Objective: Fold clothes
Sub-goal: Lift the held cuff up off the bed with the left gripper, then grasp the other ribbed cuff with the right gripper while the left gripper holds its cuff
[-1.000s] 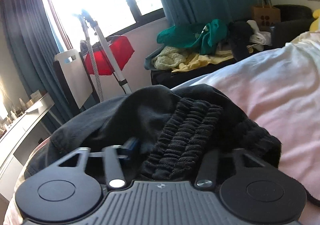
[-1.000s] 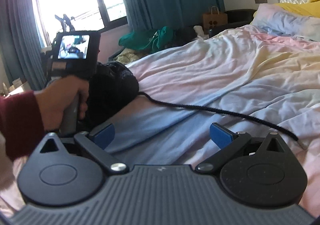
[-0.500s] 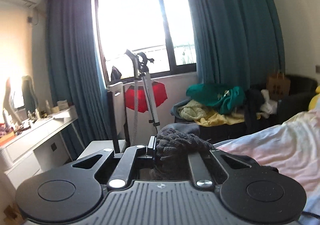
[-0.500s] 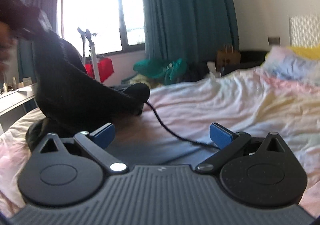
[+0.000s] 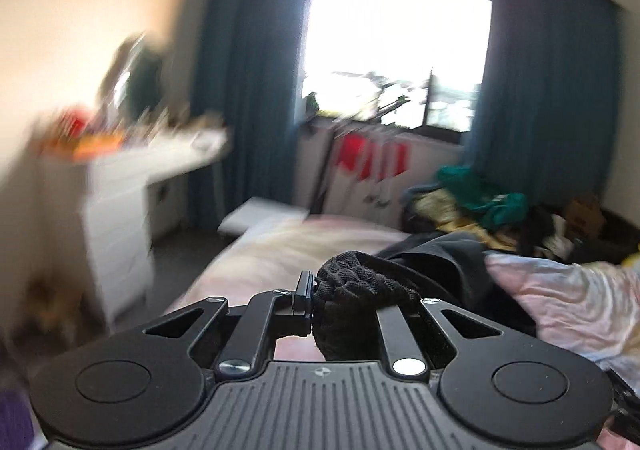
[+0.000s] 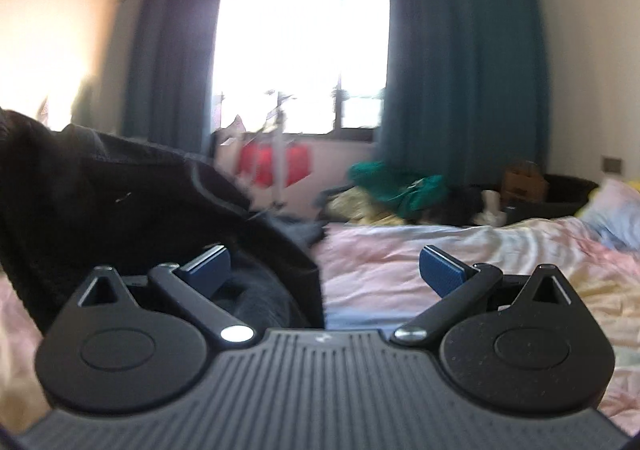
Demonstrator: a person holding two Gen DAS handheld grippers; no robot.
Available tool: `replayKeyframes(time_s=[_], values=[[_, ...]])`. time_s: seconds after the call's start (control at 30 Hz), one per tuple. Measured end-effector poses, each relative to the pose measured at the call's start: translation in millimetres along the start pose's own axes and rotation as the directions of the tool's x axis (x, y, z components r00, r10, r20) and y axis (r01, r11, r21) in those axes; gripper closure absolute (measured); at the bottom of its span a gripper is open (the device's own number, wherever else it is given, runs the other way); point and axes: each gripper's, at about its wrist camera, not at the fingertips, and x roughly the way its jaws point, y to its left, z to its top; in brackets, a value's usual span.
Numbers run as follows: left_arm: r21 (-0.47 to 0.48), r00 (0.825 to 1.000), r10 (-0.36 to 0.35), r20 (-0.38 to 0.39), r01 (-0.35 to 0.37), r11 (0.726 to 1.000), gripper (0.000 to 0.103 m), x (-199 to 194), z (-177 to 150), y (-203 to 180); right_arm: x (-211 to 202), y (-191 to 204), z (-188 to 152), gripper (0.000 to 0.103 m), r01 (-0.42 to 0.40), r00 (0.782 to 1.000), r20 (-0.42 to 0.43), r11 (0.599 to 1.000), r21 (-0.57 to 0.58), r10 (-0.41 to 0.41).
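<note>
Left gripper [image 5: 348, 304] clamped on ribbed waistband of black garment [image 5: 432, 262], raised above the bed [image 5: 560, 290]. Right gripper [image 6: 324, 270] spread wide, holding nothing, apparently just beside the hanging cloth.

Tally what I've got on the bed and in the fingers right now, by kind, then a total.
Black garment, its ribbed waistband pinched in the left gripper, the rest draped down onto the bed: 1
Grippers: 2; the right gripper is open and holds nothing
Pastel bed sheet: 1
Pillow at the far right: 1
Total: 5
</note>
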Motion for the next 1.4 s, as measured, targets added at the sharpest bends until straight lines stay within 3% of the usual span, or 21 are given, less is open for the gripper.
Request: replayKeyframes(time_s=[0.13,0.23,0.37,0.5,0.67,0.77,0.87,1.07,1.17,1.3,1.37,1.4], values=[[-0.12,0.994,0.071,-0.081,-0.08,0.989,0.092,15.9,-52.9,63.3,-5.9,18.4,-2.8,0.0,-0.067,0.989,-0.132,0.997,0.033,0.071],[-0.234,0.983,0.093,-0.157,-0.129,0.964,0.092,30.6,-76.8,95.7,-4.7,33.9,-16.8,0.0,-0.113,0.959,-0.251,0.99,0.081,0.13],[-0.338,0.98,0.07,-0.185,-0.131,0.932,0.091,37.0,-72.7,120.2,4.2,70.6,-41.6,0.0,-0.196,0.897,-0.403,0.981,0.005,0.181],[-0.373,0.978,0.059,-0.2,-0.131,0.919,0.091,39.7,-79.6,125.0,11.2,94.5,-58.6,0.001,-0.233,0.873,-0.458,0.969,-0.087,0.169],[-0.449,0.971,0.035,-0.235,-0.14,0.882,0.09,50.3,-82.9,118.4,20.4,87.2,-59.2,0.024,-0.086,0.914,-0.401,0.996,-0.033,0.066],[-0.444,0.971,0.026,-0.236,-0.132,0.886,0.09,54.7,-84.3,115.2,15.2,75.7,-53.9,0.026,0.003,0.946,-0.324,1.0,0.015,0.002],[-0.398,0.972,0.044,-0.229,-0.134,0.908,0.09,53.7,-87.0,106.8,14.2,73.3,-56.9,0.026,0.069,0.96,-0.275,0.997,0.038,-0.056],[-0.352,0.963,0.064,-0.261,-0.157,0.923,0.088,43.2,-89.7,99.6,28.1,78.1,-69.0,0.027,0.091,0.94,-0.331,0.996,0.005,-0.084],[-0.358,0.954,0.053,-0.297,-0.162,0.919,0.08,26.5,-89.6,100.4,27.6,70.7,-67.1,0.027,0.083,0.925,-0.375,0.996,0.043,-0.061],[-0.429,0.96,-0.023,-0.278,-0.103,0.897,0.065,-7.5,-90.7,105.0,21.7,65.1,-63.9,0.027,0.063,0.913,-0.408,0.995,0.071,-0.029],[-0.478,0.968,-0.091,-0.233,-0.033,0.878,0.053,-25.5,-91.7,106.1,15.4,67.6,-60.8,0.027,0.051,0.915,-0.402,0.997,0.056,-0.024],[-0.504,0.97,-0.13,-0.207,0.008,0.864,0.041,-32.4,-92.0,106.4,13.5,68.9,-59.6,0.027,0.043,0.916,-0.4,0.998,0.053,-0.019]])
